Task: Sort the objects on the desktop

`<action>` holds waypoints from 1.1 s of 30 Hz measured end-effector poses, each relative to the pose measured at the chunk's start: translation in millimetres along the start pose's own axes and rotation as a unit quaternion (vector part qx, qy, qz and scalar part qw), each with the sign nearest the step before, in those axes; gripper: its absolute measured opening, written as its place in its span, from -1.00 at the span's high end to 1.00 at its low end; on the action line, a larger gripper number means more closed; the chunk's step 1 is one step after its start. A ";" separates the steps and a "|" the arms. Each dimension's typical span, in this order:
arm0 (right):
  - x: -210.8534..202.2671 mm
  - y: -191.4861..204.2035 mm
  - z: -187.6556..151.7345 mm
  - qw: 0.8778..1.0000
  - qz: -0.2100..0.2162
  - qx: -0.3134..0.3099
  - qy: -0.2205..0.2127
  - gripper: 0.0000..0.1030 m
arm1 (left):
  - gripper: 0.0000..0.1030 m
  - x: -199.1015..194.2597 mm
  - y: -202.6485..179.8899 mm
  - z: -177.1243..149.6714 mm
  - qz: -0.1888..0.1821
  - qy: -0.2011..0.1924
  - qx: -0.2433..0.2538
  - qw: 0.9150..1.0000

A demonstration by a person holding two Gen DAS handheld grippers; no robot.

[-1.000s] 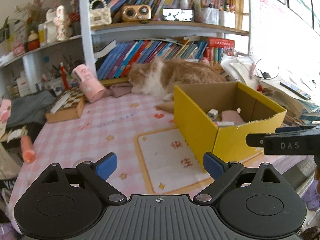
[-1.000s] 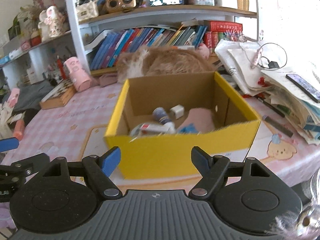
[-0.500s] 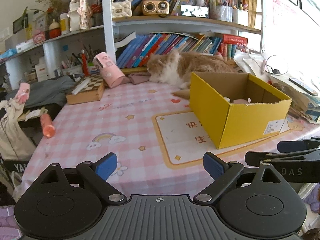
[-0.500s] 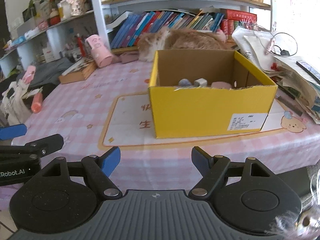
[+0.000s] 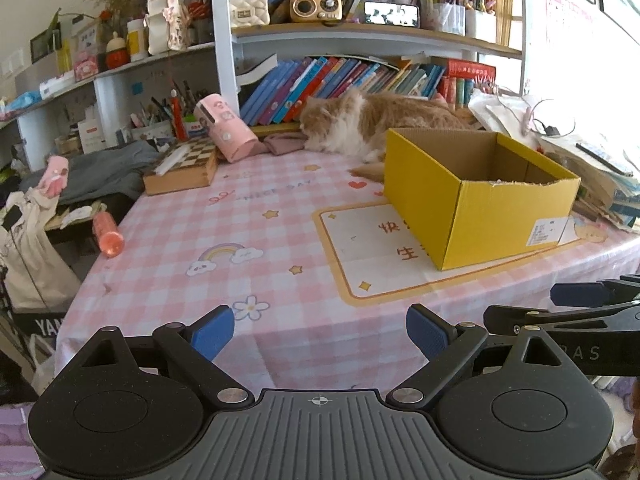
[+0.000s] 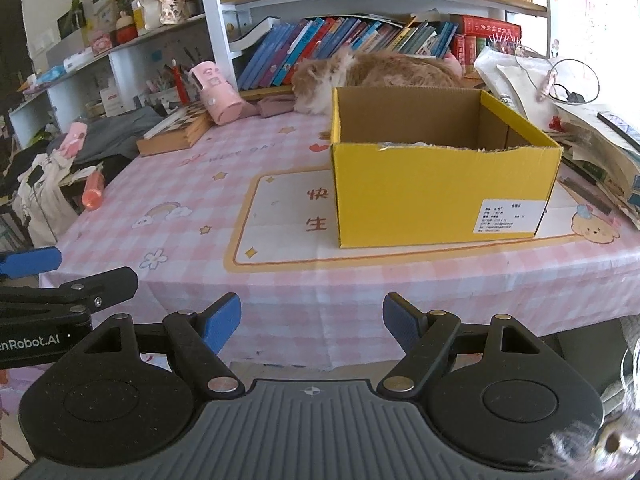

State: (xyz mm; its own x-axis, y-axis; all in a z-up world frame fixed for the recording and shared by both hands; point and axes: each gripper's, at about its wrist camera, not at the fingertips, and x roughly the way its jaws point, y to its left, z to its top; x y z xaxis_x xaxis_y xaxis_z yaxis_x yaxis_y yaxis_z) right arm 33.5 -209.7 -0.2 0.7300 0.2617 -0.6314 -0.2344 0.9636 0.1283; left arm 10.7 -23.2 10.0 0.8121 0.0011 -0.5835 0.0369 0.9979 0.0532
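A yellow cardboard box (image 5: 500, 208) (image 6: 440, 188) stands open on the pink checked tablecloth (image 5: 248, 232) (image 6: 192, 192), right of centre. Its contents are hidden below the rim from here. My left gripper (image 5: 320, 332) is open and empty, held off the table's near edge. My right gripper (image 6: 312, 326) is open and empty, also off the near edge, in front of the box. Each gripper shows at the side of the other's view.
An orange and white cat (image 5: 360, 124) lies behind the box. A pink cylinder (image 5: 226, 132), a chessboard box (image 5: 184, 168) and books stand at the back. An orange tube (image 5: 107, 234) lies at the left edge. Papers (image 6: 592, 132) are piled right.
Both grippers have pulled back and lower, away from the box to beyond the table's near edge. The items inside the box have dropped out of sight. Both stay open.
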 end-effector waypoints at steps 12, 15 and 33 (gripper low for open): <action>6.1 4.0 6.3 1.000 0.014 -0.011 -0.004 -0.51 | -0.94 0.1 -4.2 3.6 0.018 -0.004 0.017 1.000; 6.7 4.7 7.4 1.000 0.013 -0.015 -0.005 -0.52 | -0.96 0.2 -3.2 3.8 0.018 -0.003 0.013 1.000; 6.6 5.8 7.1 1.000 0.006 -0.031 0.003 -0.56 | -0.97 3.6 3.0 1.6 0.017 0.010 -0.013 1.000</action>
State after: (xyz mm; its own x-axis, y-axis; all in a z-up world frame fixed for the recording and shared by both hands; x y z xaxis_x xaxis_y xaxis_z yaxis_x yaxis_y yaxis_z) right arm 41.5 -202.1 1.9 0.7234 0.2719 -0.6347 -0.2819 0.9554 0.0879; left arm 14.7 -20.3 9.4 0.8005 0.0365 -0.5982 -0.0058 0.9986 0.0532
